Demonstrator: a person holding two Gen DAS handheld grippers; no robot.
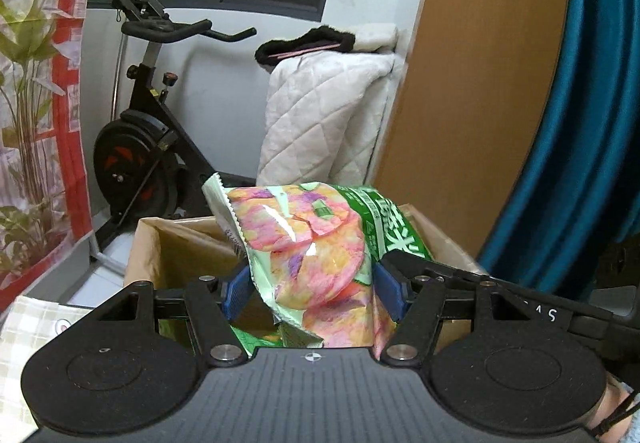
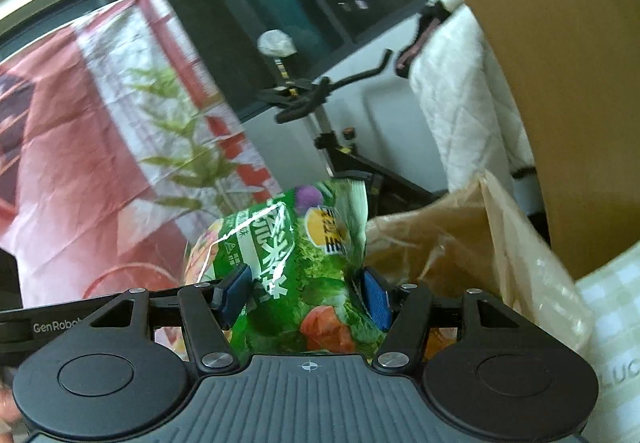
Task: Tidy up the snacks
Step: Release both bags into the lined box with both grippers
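The left gripper [image 1: 312, 289] points slightly downward over an open cardboard box [image 1: 172, 239], its blue pads [image 1: 236, 289] clamped on the two sides of a snack bag [image 1: 308, 243]. The bag is green with pink and yellow round crisps printed on it; it stands crumpled between the fingers, its upper end lifted above the box rim and its lower end hanging toward the gripper body. Part of the other gripper's black linkage crosses in from the right, just beside the bag. A bit of the person's hand shows at the lower right corner of that view.

The right gripper [image 2: 306, 295] is held close to level and tilted, so the room behind leans. Its pads [image 2: 376, 297] press into a second bag [image 2: 296, 263], green with white lettering and pictured vegetables, which bulges up between the fingers. A box flap [image 2: 516, 243] rises just to the right of it.

Behind both stand an exercise bike [image 1: 148, 147], a white quilted blanket [image 1: 320, 115] and a teal curtain [image 1: 592, 123].
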